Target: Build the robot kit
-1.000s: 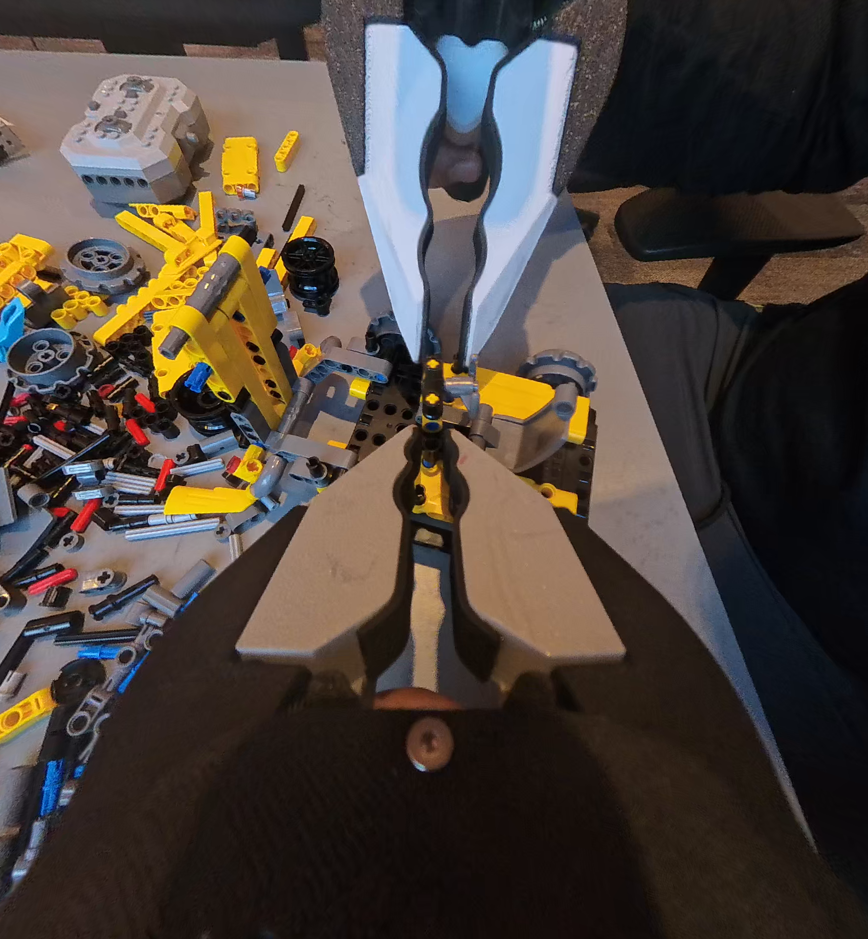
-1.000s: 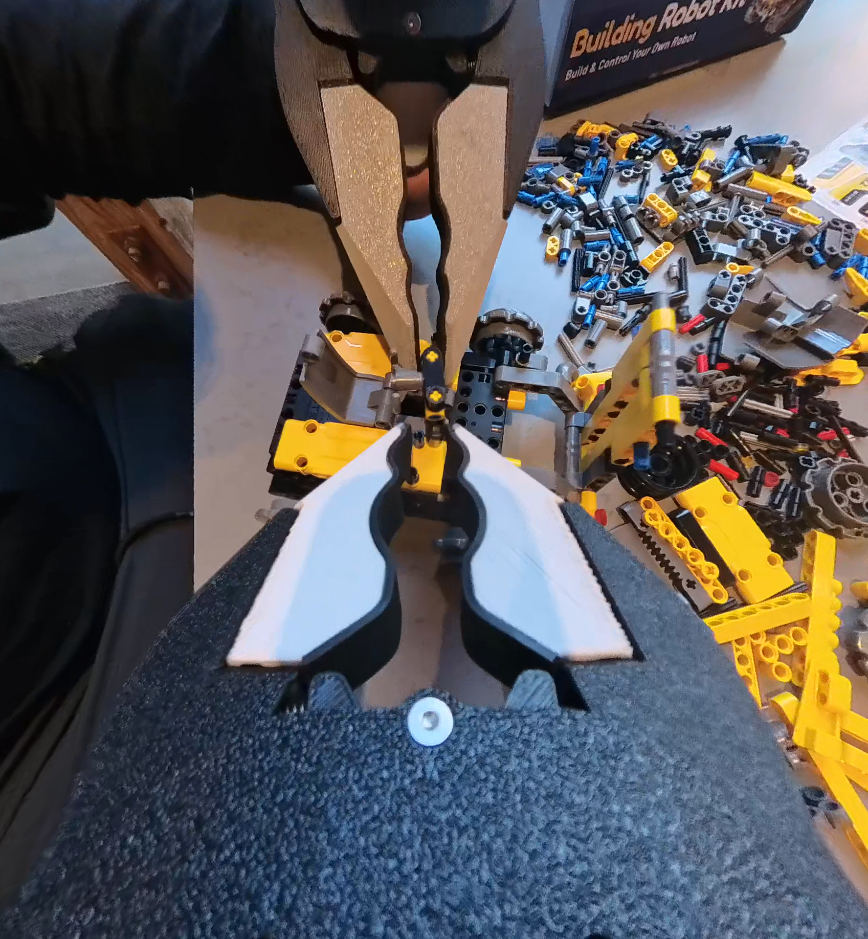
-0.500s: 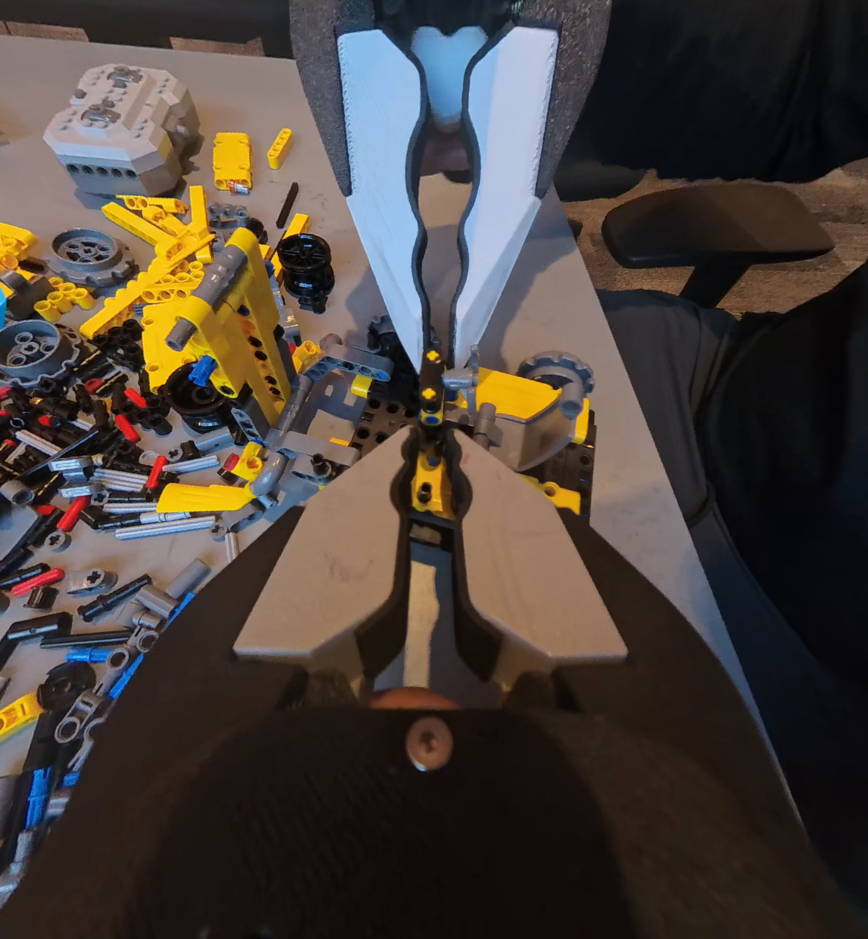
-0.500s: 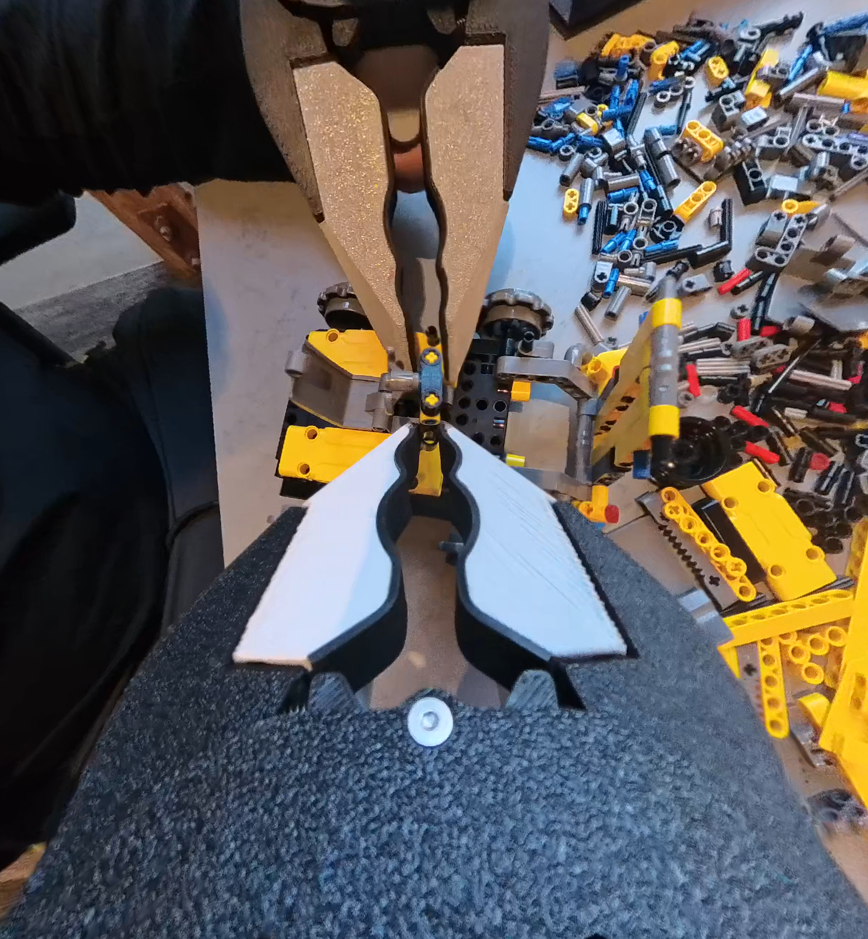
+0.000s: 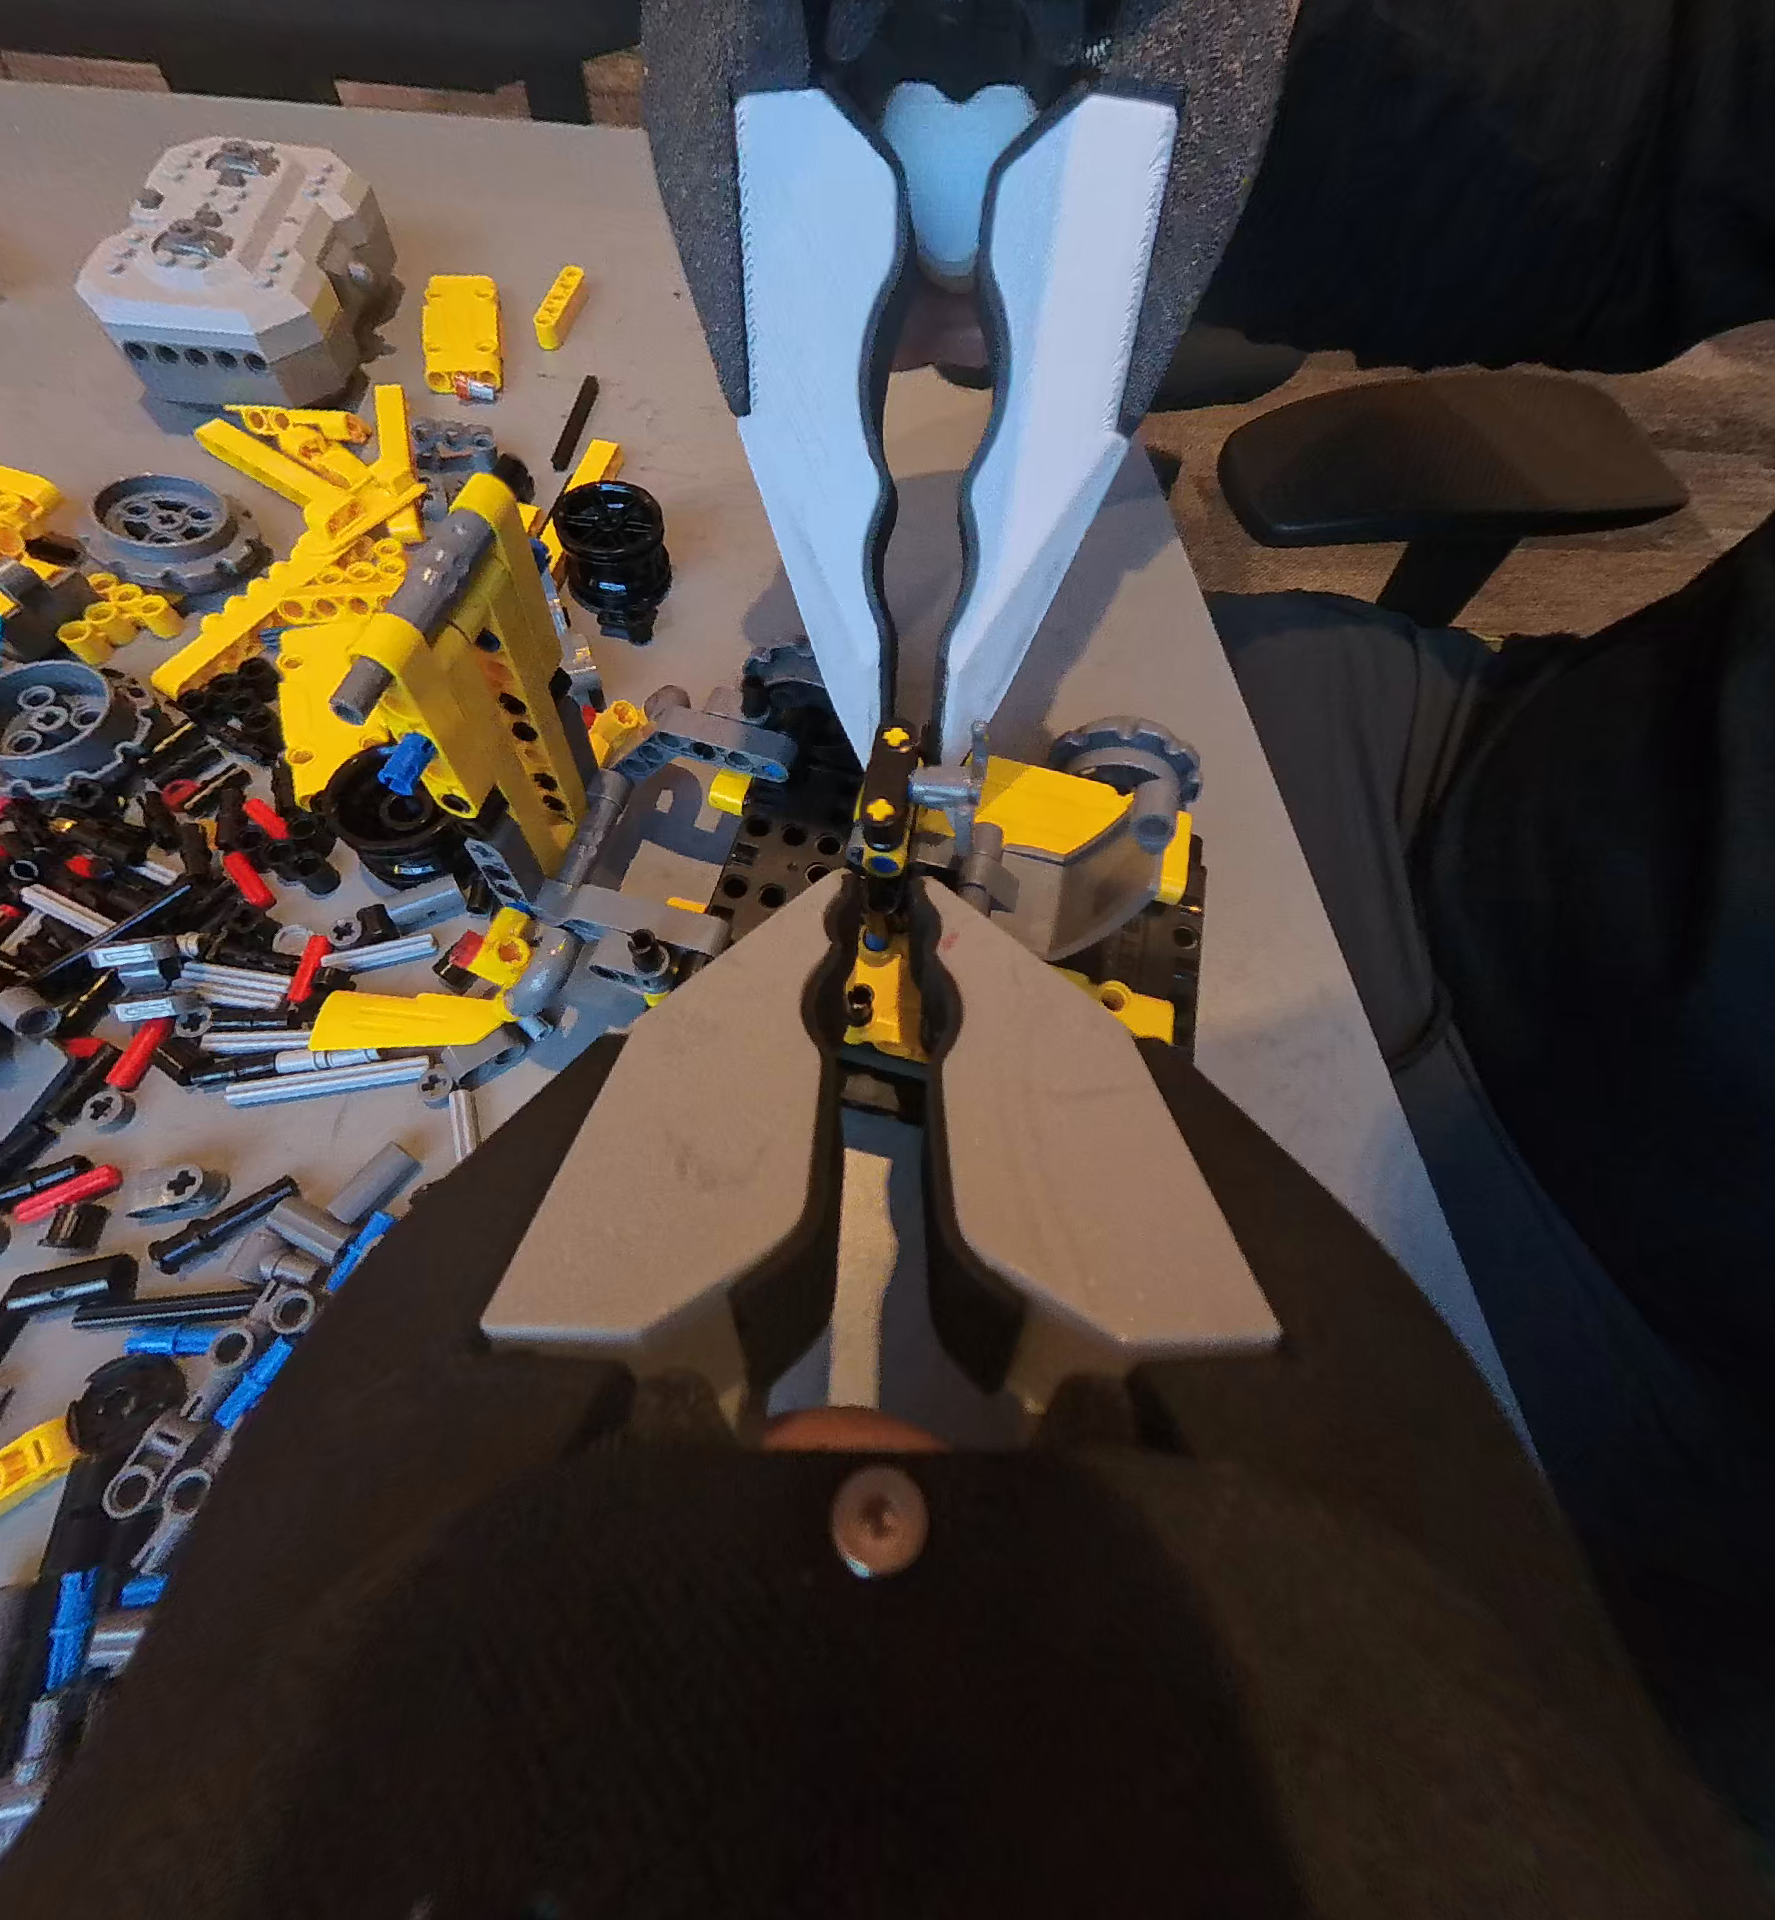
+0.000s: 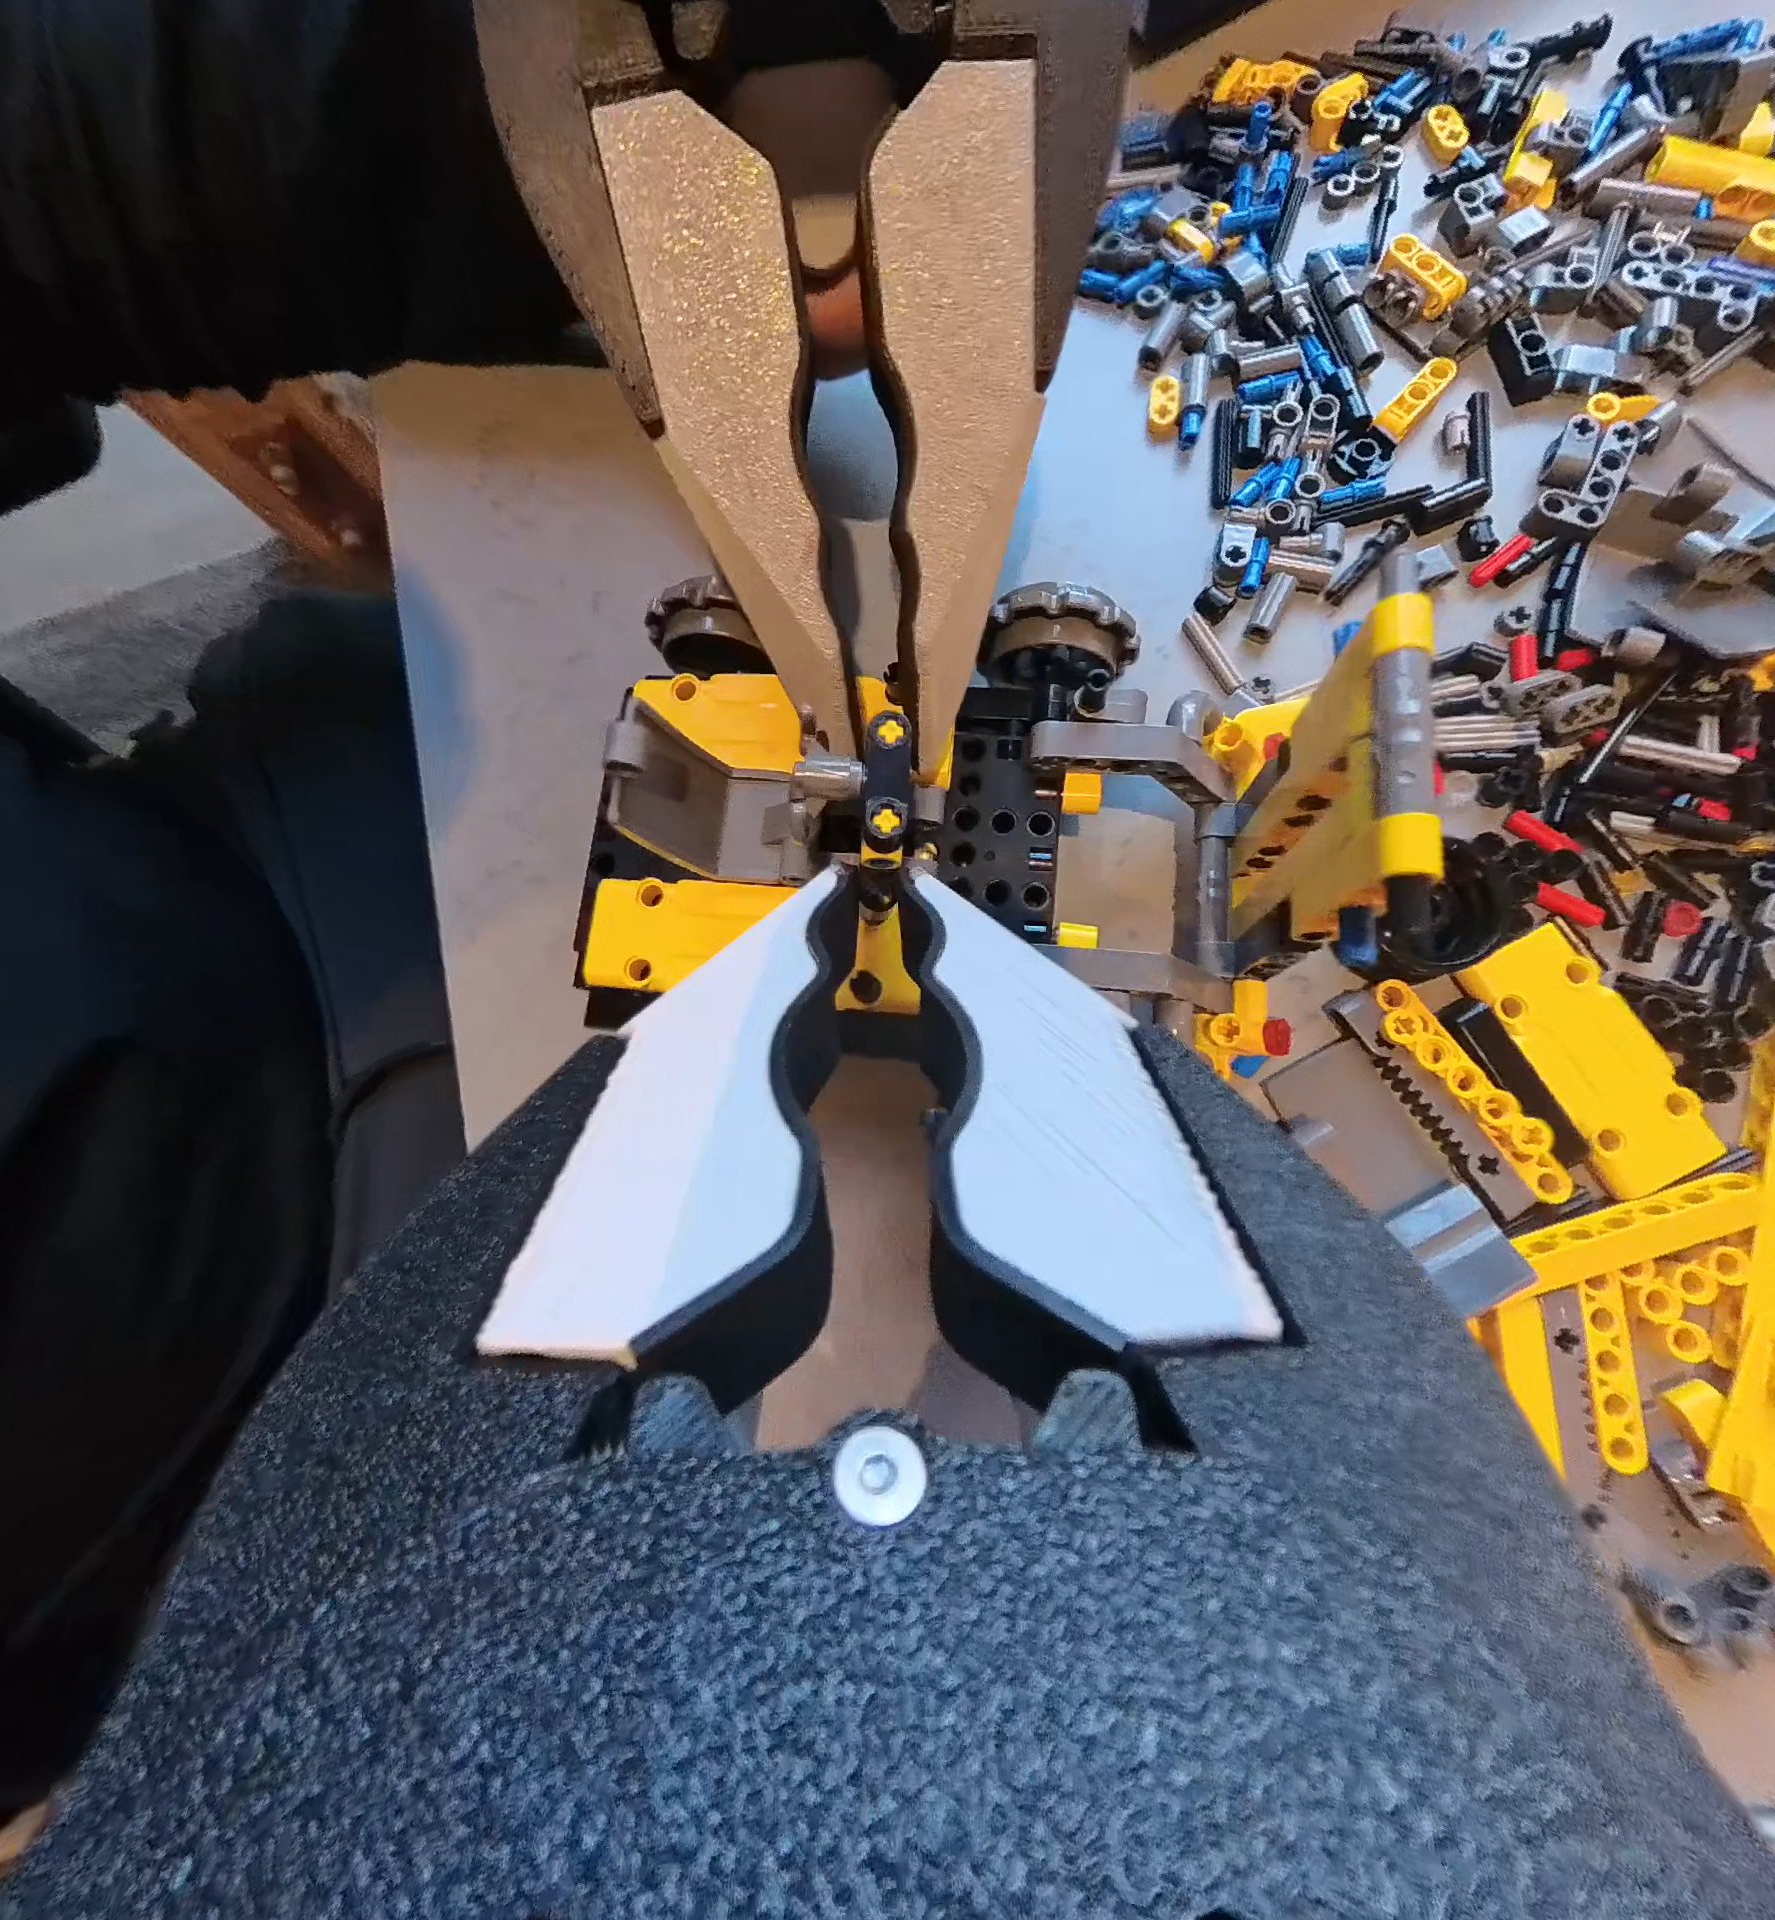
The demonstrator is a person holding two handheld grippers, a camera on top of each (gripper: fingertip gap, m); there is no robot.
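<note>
Loose pieces (image 5: pixel 239 935) litter the table (image 5: pixel 1278 1039) at left, unattached; rightward, near the edge, sits a partly built yellow model (image 5: pixel 1059 831). Above it, the left gripper (image 5: pixel 881 899) and right gripper (image 5: pixel 904 732) each pinch one end of a black link (image 5: pixel 885 805). The fingers hide whether it is seated.

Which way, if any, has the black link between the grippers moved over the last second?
No. In the left wrist view the black link keeps the same gap to the model's grey gear.
</note>
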